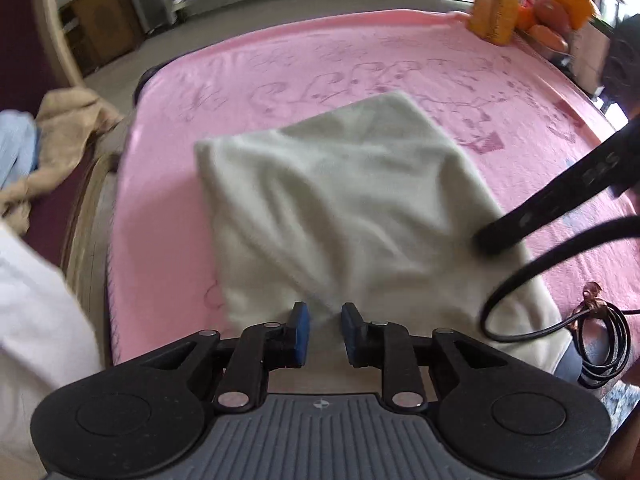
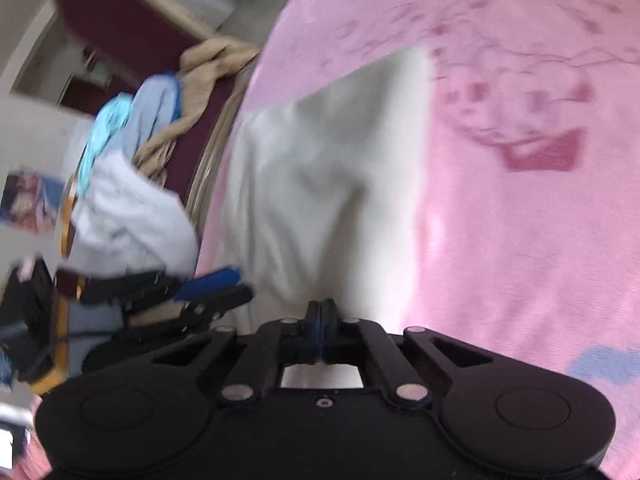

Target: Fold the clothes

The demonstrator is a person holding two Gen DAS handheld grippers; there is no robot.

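Note:
A cream cloth point(image 1: 340, 200), folded to a rough rectangle, lies on the pink blanket point(image 1: 280, 64) that covers the table. My left gripper point(image 1: 325, 330) hovers at the cloth's near edge, its blue pads a little apart, with only the edge of the cloth showing in the gap and no pad pressing on it. My right gripper point(image 1: 490, 240) comes in from the right and its tip rests on the cloth's right edge. In the right wrist view the right gripper point(image 2: 320, 312) has its pads pressed together over the cloth point(image 2: 320, 184); whether fabric is pinched is not clear. The left gripper point(image 2: 242, 282) shows at the left.
Beige and blue garments point(image 1: 60, 132) are heaped on a dark red seat left of the table, also the heap point(image 2: 160, 100). White fabric point(image 1: 36, 300) is at the near left. An orange bottle point(image 1: 494, 8) and fruit point(image 1: 560, 12) stand at the far right. A black cable point(image 1: 600, 344) coils near right.

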